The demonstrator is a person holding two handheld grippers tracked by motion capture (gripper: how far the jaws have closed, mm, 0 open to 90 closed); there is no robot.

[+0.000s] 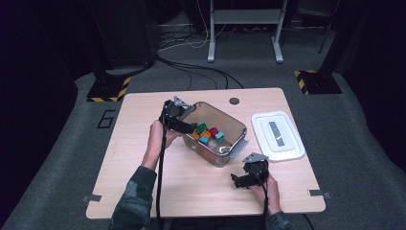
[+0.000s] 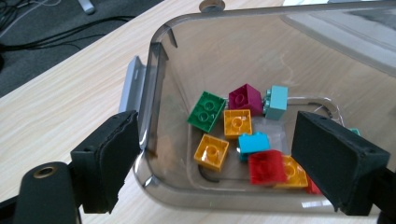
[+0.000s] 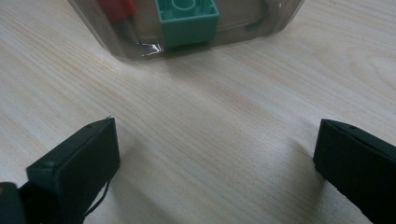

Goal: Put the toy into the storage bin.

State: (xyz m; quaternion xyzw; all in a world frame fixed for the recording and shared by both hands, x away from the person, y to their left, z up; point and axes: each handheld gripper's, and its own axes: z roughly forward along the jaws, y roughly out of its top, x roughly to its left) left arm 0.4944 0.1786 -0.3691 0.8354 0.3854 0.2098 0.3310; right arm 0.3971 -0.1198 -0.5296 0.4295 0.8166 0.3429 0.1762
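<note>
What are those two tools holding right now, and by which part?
Nothing. The left tool stands open astride the bin's near wall, pads off it. The right tool is open over bare table.

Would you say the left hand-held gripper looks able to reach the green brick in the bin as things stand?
Probably yes: the left hand-held gripper is open at the rim of the lidless bin, and the green brick lies uncovered on top, with nothing above it.

Bare table (image 1: 143, 143) lies left of the bin (image 1: 230, 120); the lid (image 1: 277, 135) blocks its right side.
</note>
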